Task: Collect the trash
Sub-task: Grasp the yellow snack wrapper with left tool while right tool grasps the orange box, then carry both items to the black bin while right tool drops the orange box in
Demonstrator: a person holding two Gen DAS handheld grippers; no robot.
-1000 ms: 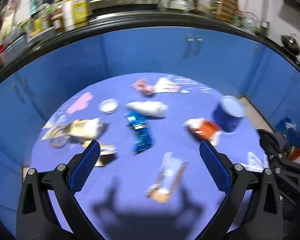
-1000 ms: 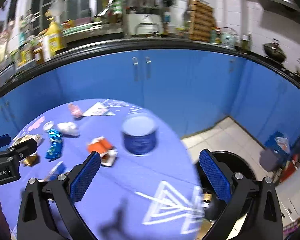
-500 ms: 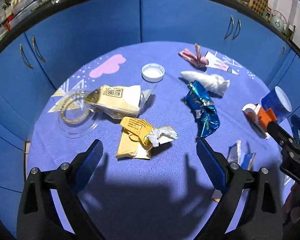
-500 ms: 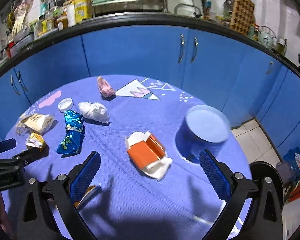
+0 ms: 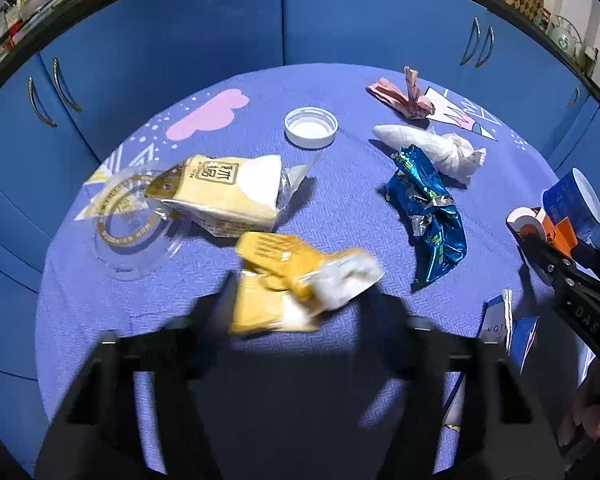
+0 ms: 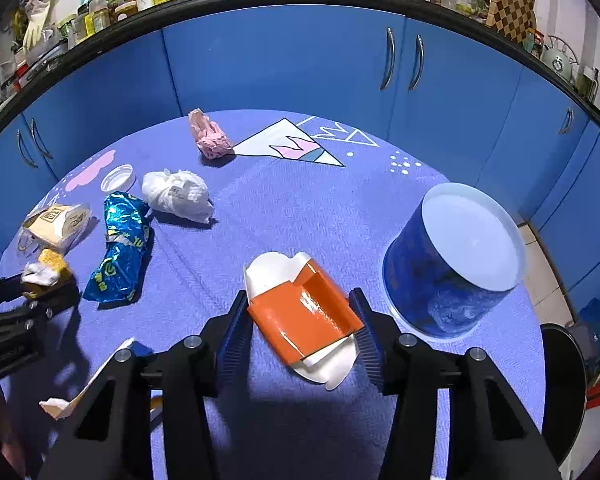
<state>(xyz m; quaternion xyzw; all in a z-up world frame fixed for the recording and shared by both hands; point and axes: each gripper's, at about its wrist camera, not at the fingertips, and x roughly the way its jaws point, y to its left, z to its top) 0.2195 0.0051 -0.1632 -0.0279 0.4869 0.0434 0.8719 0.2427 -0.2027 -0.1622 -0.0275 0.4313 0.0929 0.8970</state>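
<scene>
Jaws newly closed: yellow wrapper (image 5: pixel 276 280), orange carton (image 6: pixel 304 316).

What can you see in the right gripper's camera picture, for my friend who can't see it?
The right gripper has just closed its blue-padded jaws around a flattened orange-and-white paper carton on a round table with a purple cloth. A blue tub with a pale lid stands beside it; crumpled wrappers lie farther left.

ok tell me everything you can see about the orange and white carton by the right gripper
The orange and white carton is a small flattened paperboard box: glossy orange panels, open and dented, over a white scalloped flap. It lies tilted on the blue tablecloth, left of the blue tub. The right gripper has just been closing; its pads touch both sides.
</scene>
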